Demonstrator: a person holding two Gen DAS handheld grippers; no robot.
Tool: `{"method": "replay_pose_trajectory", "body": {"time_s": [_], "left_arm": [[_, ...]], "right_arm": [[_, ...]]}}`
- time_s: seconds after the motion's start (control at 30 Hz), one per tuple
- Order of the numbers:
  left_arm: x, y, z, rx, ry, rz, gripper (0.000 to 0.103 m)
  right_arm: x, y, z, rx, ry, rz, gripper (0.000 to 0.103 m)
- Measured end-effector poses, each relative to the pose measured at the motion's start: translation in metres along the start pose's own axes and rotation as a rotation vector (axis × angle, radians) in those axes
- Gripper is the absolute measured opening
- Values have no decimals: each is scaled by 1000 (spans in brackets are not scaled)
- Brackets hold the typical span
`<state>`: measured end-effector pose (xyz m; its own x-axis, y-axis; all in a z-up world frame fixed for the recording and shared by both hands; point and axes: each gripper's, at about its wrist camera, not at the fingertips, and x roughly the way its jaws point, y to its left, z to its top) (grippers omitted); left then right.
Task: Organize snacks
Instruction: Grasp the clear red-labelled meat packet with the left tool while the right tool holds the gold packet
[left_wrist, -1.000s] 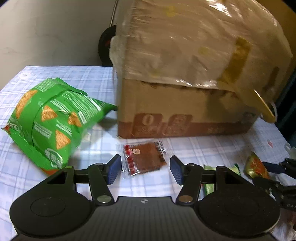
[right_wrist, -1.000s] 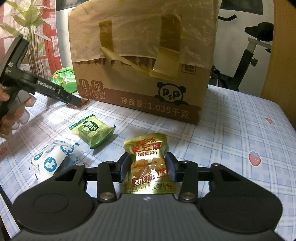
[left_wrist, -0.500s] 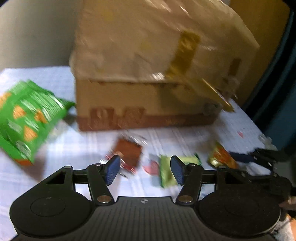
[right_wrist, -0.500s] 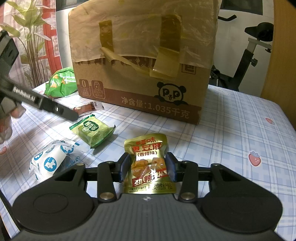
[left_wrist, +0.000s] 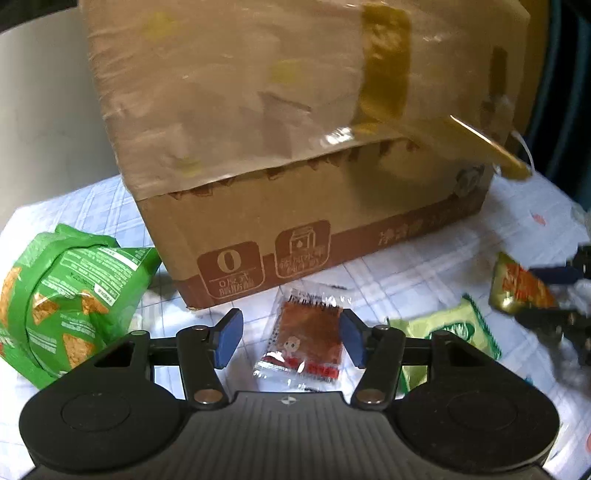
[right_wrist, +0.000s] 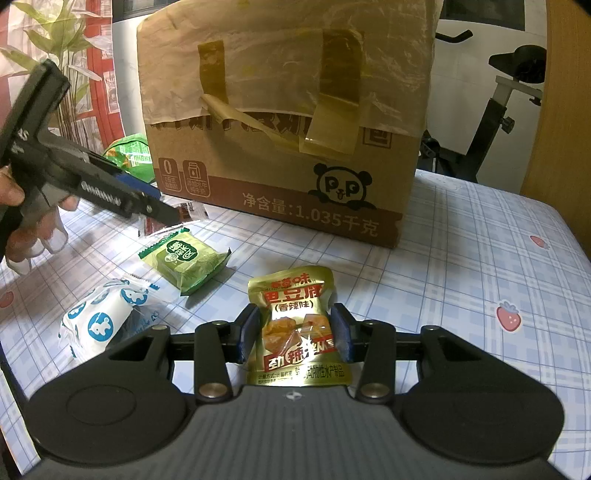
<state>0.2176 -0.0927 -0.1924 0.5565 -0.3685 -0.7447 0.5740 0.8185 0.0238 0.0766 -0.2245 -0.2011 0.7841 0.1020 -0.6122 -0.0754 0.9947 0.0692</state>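
- The left gripper had its jaws spread about halfway; the blue pads stood either side of a small clear sachet with a brown snack inside, the right pad at its edge, the left one apart from it.
- The sachet lay flat on the checked tablecloth, just in front of the near corner of the big cardboard box.
- The right gripper pinched a gold snack pouch between its pads, partly closed on it.
- A green wrapped cake lay between the two grippers; a white-and-blue packet sat nearer the cloth's left edge.
- A green chip bag rested left of the box, beside its corner.
- A hand held the left gripper's handle.
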Motion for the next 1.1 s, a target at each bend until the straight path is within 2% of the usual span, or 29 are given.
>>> {"method": "replay_pose_trajectory", "body": {"time_s": [0.07,0.23,0.33,0.4,0.43,0.5,0.83,0.93,1.03,1.1], "left_arm": [[6,-1,3,-31,6,-9,61],[16,-6,5,4,5,-11,62],[16,-12,1,20,12,-14,68],[22,-8,-2,0,23,-21,87],[24,-9,-3,13,27,-40,90],[27,-12,-4,25,35,-20,97],[39,-16,0,-12,74,6,99],[31,-11,3,-9,69,-4,91],[23,-7,4,1,57,-13,73],[20,-6,4,-1,54,-15,55]], "right_arm": [[0,0,0,-1,0,-1,46],[0,0,0,0,0,0,46],[0,0,0,-1,-1,-1,46],[-1,0,0,-1,-1,-1,46],[-1,0,-1,0,-1,0,46],[0,0,-1,-1,-1,-1,46],[-1,0,0,-1,-1,0,46],[0,0,0,0,-1,0,46],[-1,0,0,-1,-1,0,46],[-1,0,-1,0,-1,1,46]]}}
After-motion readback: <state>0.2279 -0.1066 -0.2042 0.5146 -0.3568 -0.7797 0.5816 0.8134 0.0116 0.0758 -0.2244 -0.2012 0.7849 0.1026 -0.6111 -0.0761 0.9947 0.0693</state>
